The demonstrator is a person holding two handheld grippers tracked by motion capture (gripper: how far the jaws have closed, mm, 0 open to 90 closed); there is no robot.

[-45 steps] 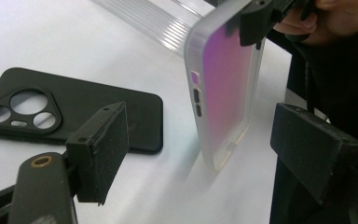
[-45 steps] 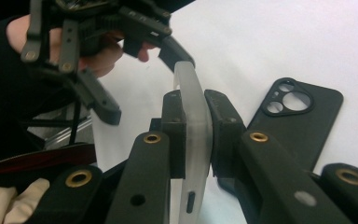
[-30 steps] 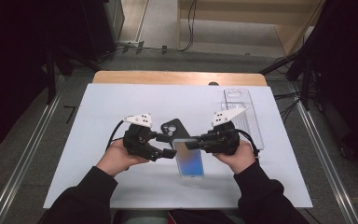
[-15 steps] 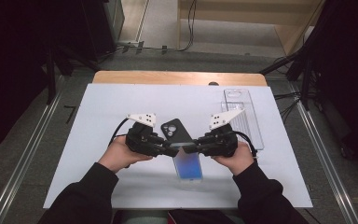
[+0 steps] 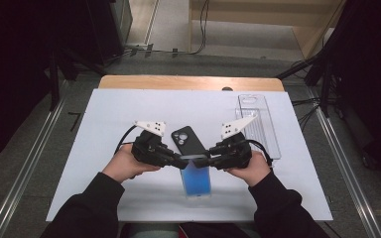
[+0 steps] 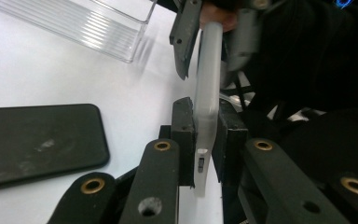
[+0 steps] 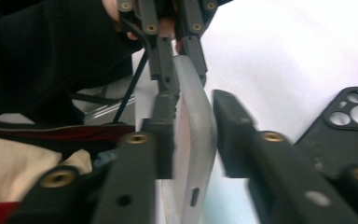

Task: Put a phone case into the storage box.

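left gripper view: left gripper (image 6: 200,154) clamps phone (image 6: 207,107)

1. No text, label, brand name, number or sign can be read in any of the three views.
2. The phone (image 5: 196,178) shows a plain blue screen with no lettering on it.
3. The black phone case (image 5: 184,141) bears no legible logo or wording.
4. The clear tray (image 5: 257,124) and the white worktop (image 5: 104,129) carry no print.
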